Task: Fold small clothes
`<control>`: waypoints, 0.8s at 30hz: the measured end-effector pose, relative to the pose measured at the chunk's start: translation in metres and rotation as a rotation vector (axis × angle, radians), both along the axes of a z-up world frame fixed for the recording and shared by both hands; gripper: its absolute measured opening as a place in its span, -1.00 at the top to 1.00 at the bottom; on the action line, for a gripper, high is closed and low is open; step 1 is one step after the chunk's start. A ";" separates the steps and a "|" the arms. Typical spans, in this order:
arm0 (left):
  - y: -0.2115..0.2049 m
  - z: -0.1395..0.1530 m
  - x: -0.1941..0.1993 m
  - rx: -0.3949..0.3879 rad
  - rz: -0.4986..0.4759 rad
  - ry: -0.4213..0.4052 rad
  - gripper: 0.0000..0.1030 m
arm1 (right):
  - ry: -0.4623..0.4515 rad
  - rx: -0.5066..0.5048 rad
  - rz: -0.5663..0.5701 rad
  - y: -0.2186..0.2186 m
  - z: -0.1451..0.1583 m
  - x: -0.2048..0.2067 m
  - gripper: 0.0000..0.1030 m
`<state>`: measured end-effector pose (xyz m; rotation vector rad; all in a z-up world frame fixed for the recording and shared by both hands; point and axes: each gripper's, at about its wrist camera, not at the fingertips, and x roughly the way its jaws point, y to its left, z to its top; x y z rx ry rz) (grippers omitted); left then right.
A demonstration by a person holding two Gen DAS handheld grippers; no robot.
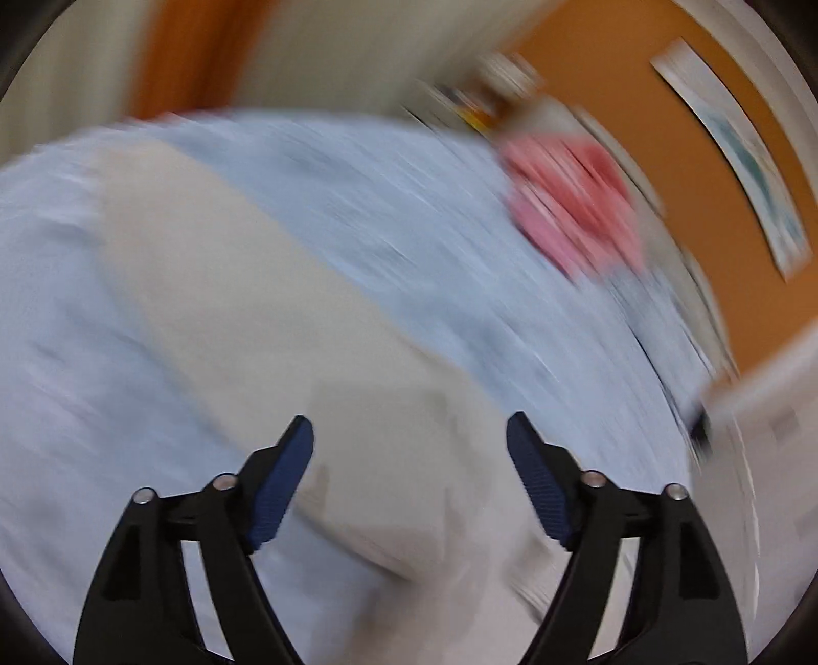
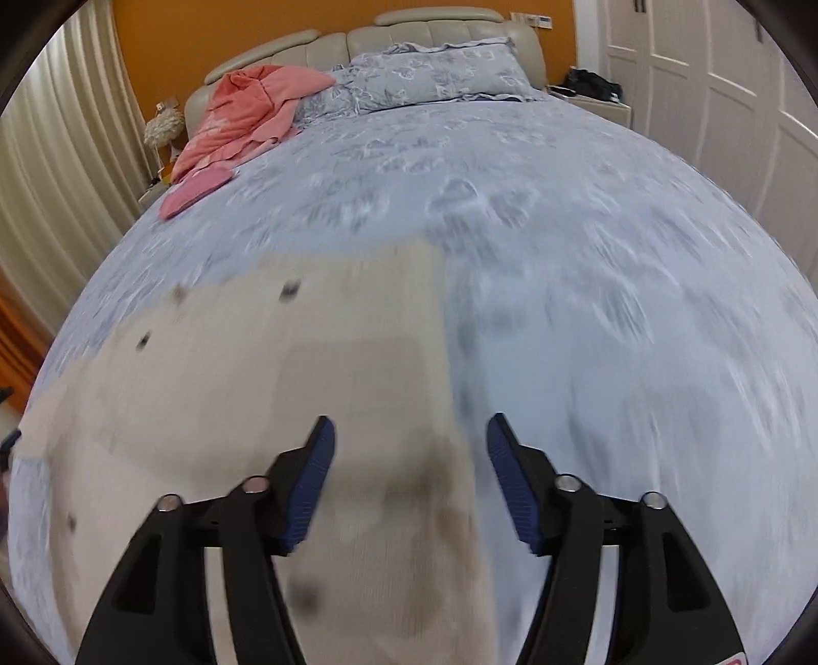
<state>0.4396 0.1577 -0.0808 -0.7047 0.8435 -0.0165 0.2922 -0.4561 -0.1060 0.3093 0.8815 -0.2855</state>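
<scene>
- Beige garment [image 2: 286,389] is lying flat on the bed [image 2: 588,266], toward the near left part of the cover in the right wrist view; its right edge is running straight up the frame near the centre.
- Small dark spots, possibly buttons [image 2: 290,290], are showing along its far left portion; blur is keeping them unclear.
- A squarish folded layer is sitting on top of the garment, near the fingers in both views.
- In the left wrist view the same garment [image 1: 245,317] is appearing as a pale smear across blue bedding [image 1: 409,204]; the frame is heavily motion-blurred and tilted.
- Right gripper [image 2: 409,435] is hovering over the garment's right edge, fingers [image 2: 312,486] standing well apart, nothing between the blue pads.
- Left gripper [image 1: 409,435] is pointing down at the folded layer, fingers [image 1: 281,486] spread wide, gripping nothing.
- Whether either set of fingertips is touching the cloth cannot be told.
- Pink clothes [image 2: 245,117] are lying heaped at the far left corner of the bed, partly over a pillow [image 2: 434,76]; a flatter pink piece [image 2: 197,192] is lying just in front of the heap.
- Padded cream headboard [image 2: 358,36] is standing behind the pillow, against an orange wall [image 2: 168,61].
- Curtains [image 2: 66,153] are hanging at the left; white wardrobe doors [image 2: 716,102] are standing at the right.
- A dark item [image 2: 593,84] is resting on a nightstand beside the bed's far right corner.
</scene>
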 end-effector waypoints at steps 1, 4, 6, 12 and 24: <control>-0.036 -0.006 0.006 -0.041 -0.084 0.017 -0.48 | 0.001 0.009 -0.013 -0.012 -0.001 0.019 -0.22; -0.106 -0.023 0.012 -0.055 -0.219 0.043 -0.37 | 0.050 0.101 -0.070 -0.048 -0.016 0.076 -0.24; -0.151 -0.042 0.015 -0.037 -0.312 0.067 -0.17 | 0.079 0.199 -0.115 -0.060 -0.031 0.107 -0.24; -0.192 -0.077 0.011 0.114 -0.335 0.052 0.42 | -0.024 0.236 -0.055 -0.071 -0.039 0.119 0.85; -0.185 -0.085 -0.012 0.131 -0.363 -0.107 0.42 | -0.125 0.252 -0.005 -0.040 -0.022 0.003 0.23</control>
